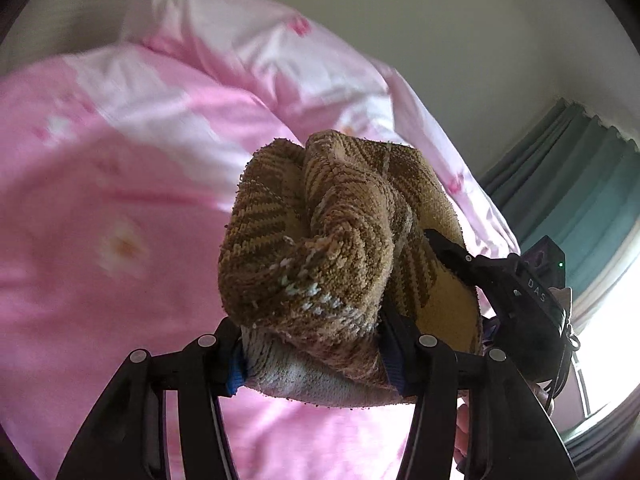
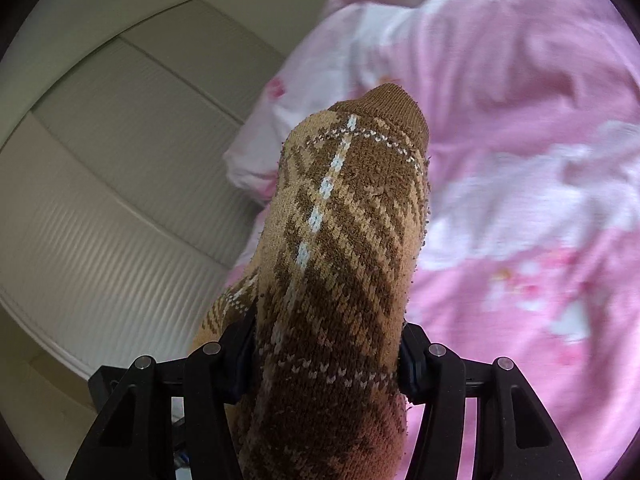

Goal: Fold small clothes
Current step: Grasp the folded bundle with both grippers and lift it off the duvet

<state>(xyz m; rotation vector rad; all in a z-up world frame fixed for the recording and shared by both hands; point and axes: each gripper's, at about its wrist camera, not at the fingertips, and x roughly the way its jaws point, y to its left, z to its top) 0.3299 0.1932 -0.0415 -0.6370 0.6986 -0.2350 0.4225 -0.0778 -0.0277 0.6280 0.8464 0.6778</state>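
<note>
A brown and tan knitted sock point(image 1: 320, 232) with thin pale blue lines is bunched up in the air above the bed. My left gripper point(image 1: 312, 356) is shut on its pale end, the fabric bulging over the jaws. In the right wrist view the same sock point(image 2: 344, 216) stretches away from the camera, its dark brown cuff farthest off. My right gripper point(image 2: 326, 360) is shut on this part, both pads pressed into the knit. The right gripper's black body point(image 1: 520, 296) shows at the right of the left wrist view, close against the sock.
A pink bedcover point(image 1: 100, 208) with white patches and small flower prints lies below both grippers. A pale pink pillow point(image 1: 248, 44) rests at the head by the wall. Teal curtains point(image 1: 580, 184) hang by a bright window. A ribbed light wardrobe front point(image 2: 112, 184) stands beside the bed.
</note>
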